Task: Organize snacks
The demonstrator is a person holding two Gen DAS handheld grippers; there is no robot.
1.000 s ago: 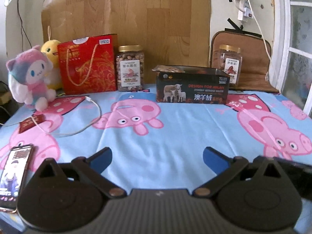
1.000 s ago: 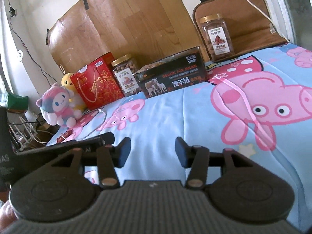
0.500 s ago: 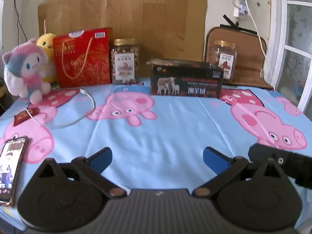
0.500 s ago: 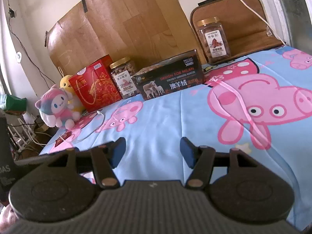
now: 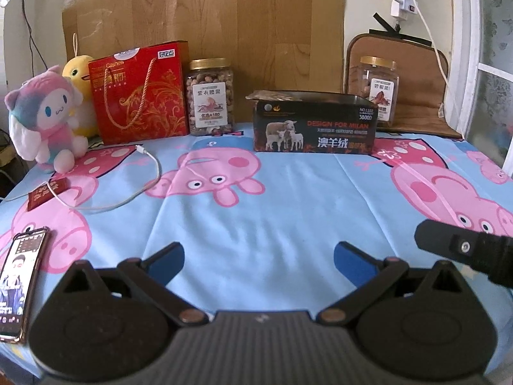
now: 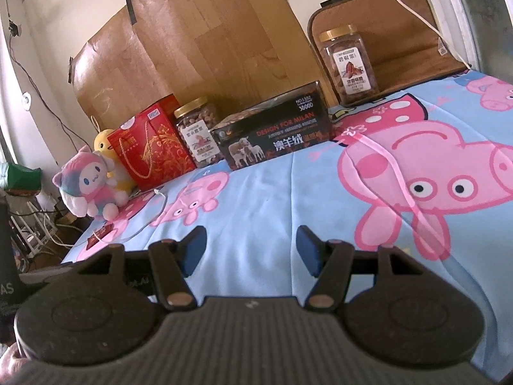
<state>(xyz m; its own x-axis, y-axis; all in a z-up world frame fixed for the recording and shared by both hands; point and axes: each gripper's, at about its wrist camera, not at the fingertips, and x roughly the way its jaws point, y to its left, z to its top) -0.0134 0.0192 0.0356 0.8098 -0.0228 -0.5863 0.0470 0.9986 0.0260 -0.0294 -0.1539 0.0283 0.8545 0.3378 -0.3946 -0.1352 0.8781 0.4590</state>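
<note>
Along back wall: red gift bag (image 5: 141, 93), nut jar (image 5: 210, 96), dark box (image 5: 314, 125), possibly snack-filled; both claws (image 5: 258, 256) (image 6: 250, 250) agape, empty.

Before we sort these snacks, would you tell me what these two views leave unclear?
- Dark box: contents, both views; its front wall hides all but a brown edge.
- Right jar: lower corner, left wrist view; the box covers it.
- Phone: bottom end, left wrist view; cut by the frame edge.
- Red gift bag: contents, both views; opaque sides.
</note>
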